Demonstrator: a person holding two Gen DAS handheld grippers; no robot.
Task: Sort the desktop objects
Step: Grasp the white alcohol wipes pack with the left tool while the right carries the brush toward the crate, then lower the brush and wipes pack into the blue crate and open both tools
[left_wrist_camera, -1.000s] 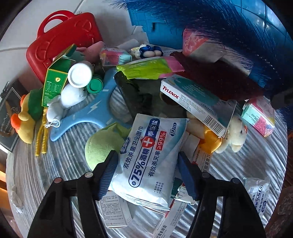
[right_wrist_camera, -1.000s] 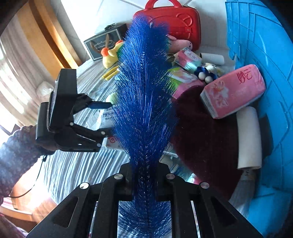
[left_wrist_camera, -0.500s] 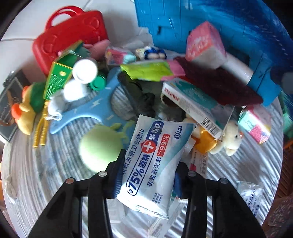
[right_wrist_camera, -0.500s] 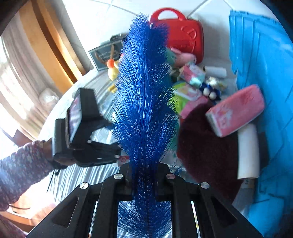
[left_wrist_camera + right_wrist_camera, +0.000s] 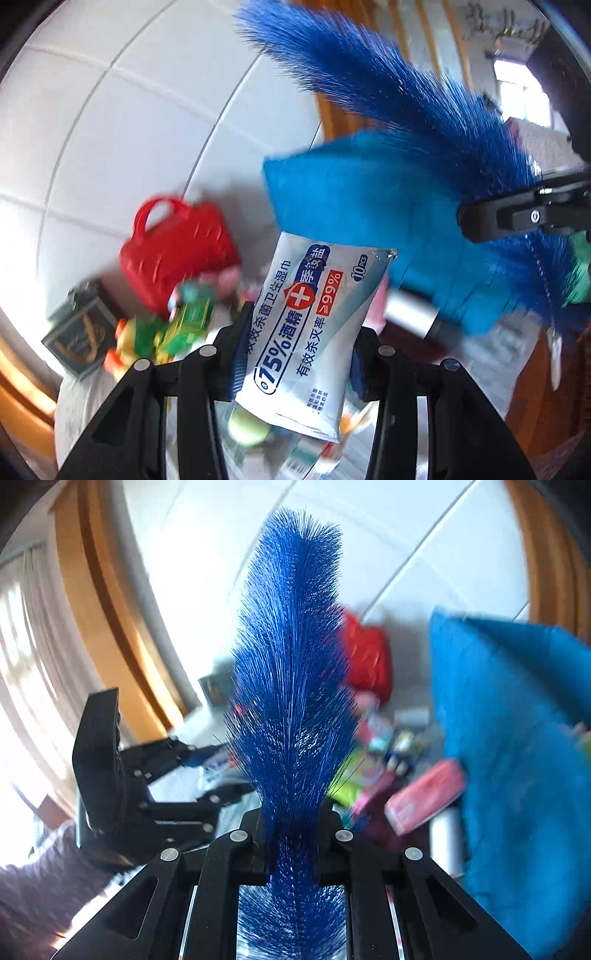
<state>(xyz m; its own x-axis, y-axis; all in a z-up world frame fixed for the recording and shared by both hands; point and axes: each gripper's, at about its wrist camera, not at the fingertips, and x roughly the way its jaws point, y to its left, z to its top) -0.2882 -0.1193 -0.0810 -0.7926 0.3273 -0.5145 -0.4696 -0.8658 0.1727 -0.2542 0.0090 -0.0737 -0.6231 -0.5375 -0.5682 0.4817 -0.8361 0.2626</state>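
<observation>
Left gripper [image 5: 295,354]: jaws drawn in on a white wet-wipes pack [image 5: 310,332], pads pressed to its two edges, pack carried clear of the desk. Right gripper [image 5: 291,834]: clamped tight on a blue bristle duster [image 5: 291,672], plume pointing to twelve o'clock. Blue basket [image 5: 517,738]: at three o'clock, contents unclear. Unsorted on the desk: red case [image 5: 177,251] at ten o'clock, pink tissue pack [image 5: 424,801], blurred toys and boxes. Judgement: two items in hand, neither placed; most sorting remains.
</observation>
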